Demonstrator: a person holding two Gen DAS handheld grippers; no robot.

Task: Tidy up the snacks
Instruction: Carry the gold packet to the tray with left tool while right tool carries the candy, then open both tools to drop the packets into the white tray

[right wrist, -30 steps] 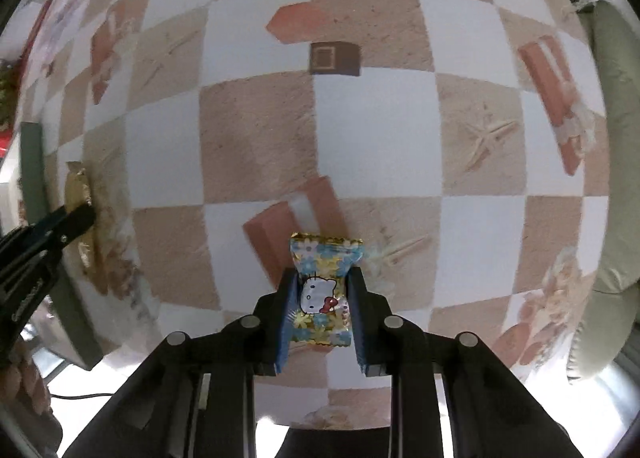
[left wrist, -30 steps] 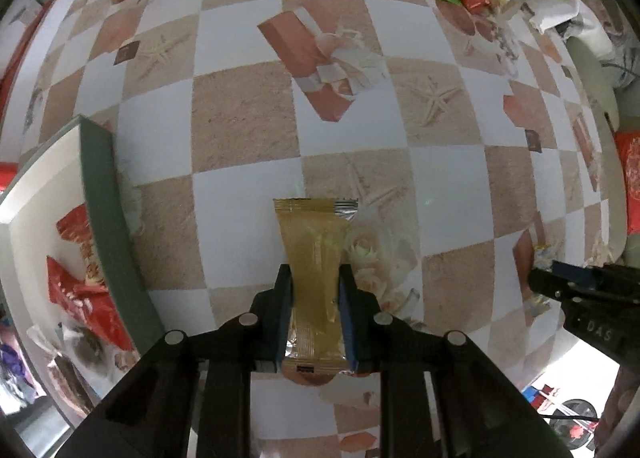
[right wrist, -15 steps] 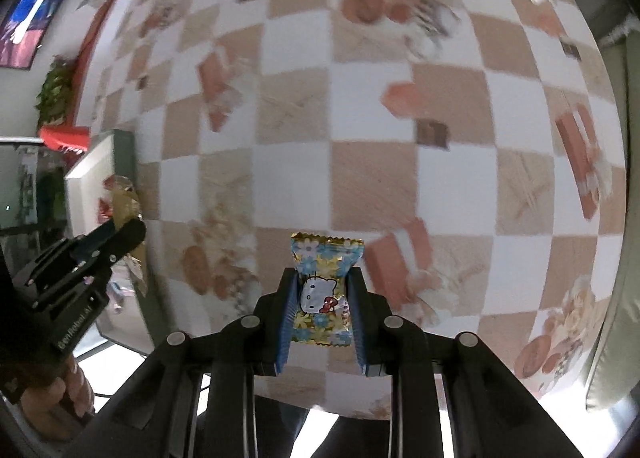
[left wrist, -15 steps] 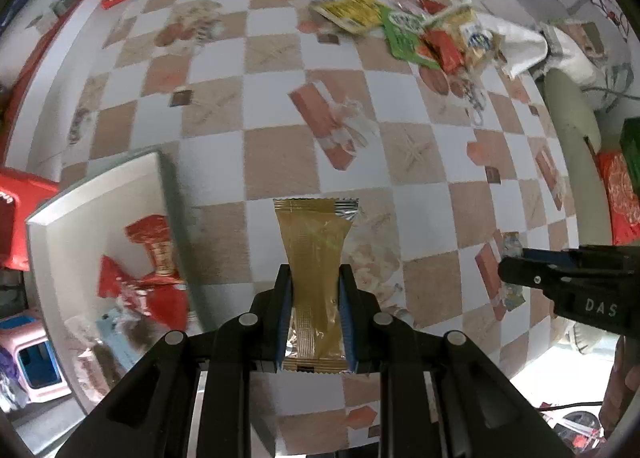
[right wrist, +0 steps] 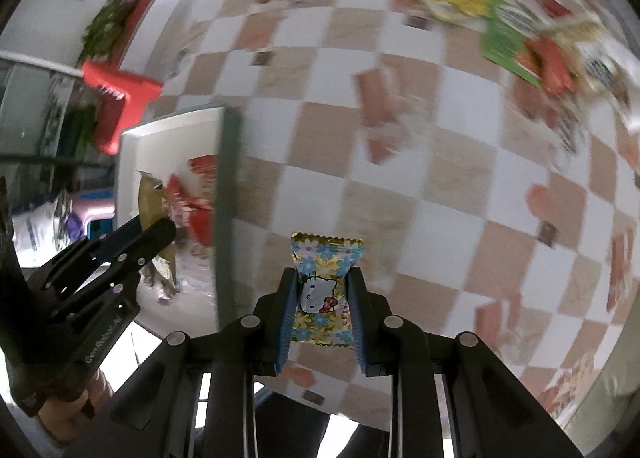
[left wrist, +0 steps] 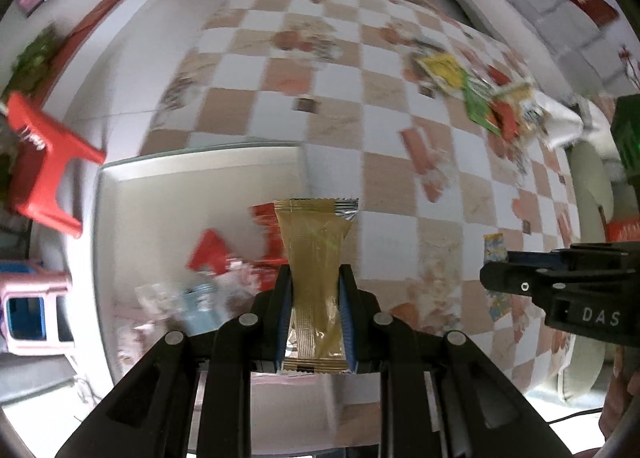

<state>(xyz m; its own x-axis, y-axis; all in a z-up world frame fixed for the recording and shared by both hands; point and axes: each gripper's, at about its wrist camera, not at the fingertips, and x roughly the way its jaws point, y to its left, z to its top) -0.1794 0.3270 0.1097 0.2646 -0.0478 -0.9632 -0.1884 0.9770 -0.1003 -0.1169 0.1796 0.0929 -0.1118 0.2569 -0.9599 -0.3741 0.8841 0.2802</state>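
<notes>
Swinging over the white box (left wrist: 168,185) since before, your left gripper (left wrist: 315,294) pinches the golden packet (left wrist: 316,258); lower before releasing, while your right gripper (right wrist: 323,298) clamps the Hello Kitty candy (right wrist: 322,290).

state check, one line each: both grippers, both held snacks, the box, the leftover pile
left gripper: shut on gold packet, over the box
gold packet: held, upright between the fingers
right gripper: shut on Hello Kitty candy, over the table
Hello Kitty candy: held, not yet boxed
white box: open, several snacks inside
snack pile: loose on the table, unsorted
</notes>
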